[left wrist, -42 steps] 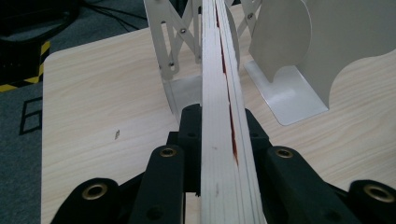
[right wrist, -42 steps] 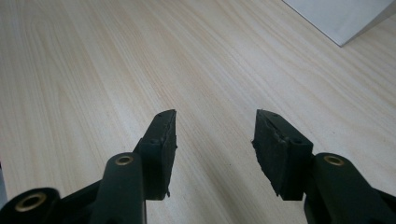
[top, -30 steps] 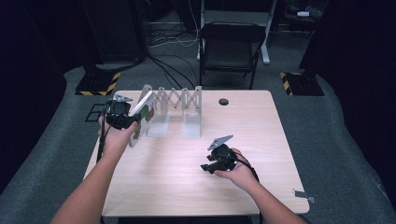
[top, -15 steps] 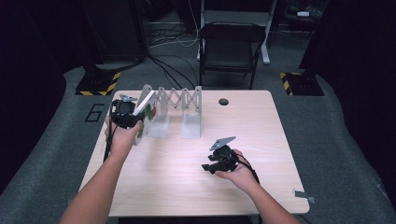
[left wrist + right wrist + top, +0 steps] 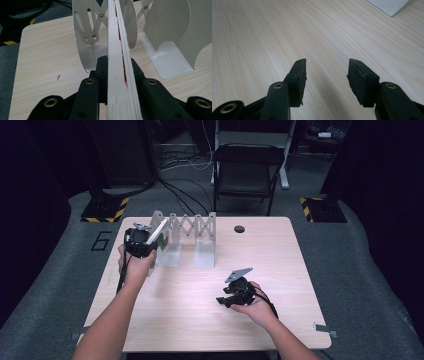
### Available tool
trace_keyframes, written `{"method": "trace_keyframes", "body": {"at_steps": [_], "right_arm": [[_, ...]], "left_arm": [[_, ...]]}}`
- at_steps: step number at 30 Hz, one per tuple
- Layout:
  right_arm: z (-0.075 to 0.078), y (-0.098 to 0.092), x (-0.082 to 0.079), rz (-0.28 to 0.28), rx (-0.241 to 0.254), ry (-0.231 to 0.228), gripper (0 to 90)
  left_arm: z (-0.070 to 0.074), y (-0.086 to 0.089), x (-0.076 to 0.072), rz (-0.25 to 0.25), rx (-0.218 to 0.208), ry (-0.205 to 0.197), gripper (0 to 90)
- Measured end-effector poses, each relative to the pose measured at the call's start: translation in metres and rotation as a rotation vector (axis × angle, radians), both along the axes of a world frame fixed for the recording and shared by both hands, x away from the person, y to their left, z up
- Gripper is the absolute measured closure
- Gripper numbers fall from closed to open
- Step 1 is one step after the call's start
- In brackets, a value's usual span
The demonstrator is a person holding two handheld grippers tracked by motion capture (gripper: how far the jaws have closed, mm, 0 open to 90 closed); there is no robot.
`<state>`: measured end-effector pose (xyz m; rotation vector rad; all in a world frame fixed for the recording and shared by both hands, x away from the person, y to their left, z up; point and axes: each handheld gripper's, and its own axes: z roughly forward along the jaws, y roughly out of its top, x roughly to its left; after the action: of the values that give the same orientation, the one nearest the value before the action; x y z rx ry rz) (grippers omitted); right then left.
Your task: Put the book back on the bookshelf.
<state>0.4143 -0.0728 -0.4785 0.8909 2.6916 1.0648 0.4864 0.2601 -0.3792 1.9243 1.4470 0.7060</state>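
You see a pale matt wood-grain table [image 5: 200, 320], smooth white-painted metal rack [image 5: 172, 32], paper-edged book [image 5: 120, 75], matt black plastic jaws.

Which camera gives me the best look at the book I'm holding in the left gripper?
The left gripper view: the book runs edge-on between the black jaws, pages and a red streak plain, heading toward the white rack. The high view shows it small and pale at the left gripper. The right gripper view faces bare table.

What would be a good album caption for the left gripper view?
Hand-held gripper clamped on a thin book, edge-on, heading toward the metal book rack on the wooden table.
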Motion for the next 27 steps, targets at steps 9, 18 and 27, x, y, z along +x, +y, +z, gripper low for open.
{"method": "trace_keyframes", "body": {"at_steps": [9, 18, 27], "right_arm": [[-0.002, -0.001, 0.0, 0.002, -0.003, 0.003, 49.4], [-0.003, -0.001, 0.0, 0.001, -0.002, 0.006, 49.3], [-0.004, -0.002, -0.001, -0.005, 0.004, 0.022, 49.4]], "left_arm": [[-0.011, -0.004, 0.005, 0.017, -0.009, 0.005, 75.8], [-0.024, -0.008, 0.01, 0.048, -0.021, 0.021, 75.8], [-0.029, -0.013, 0.013, 0.058, 0.003, 0.016, 75.8]]}}
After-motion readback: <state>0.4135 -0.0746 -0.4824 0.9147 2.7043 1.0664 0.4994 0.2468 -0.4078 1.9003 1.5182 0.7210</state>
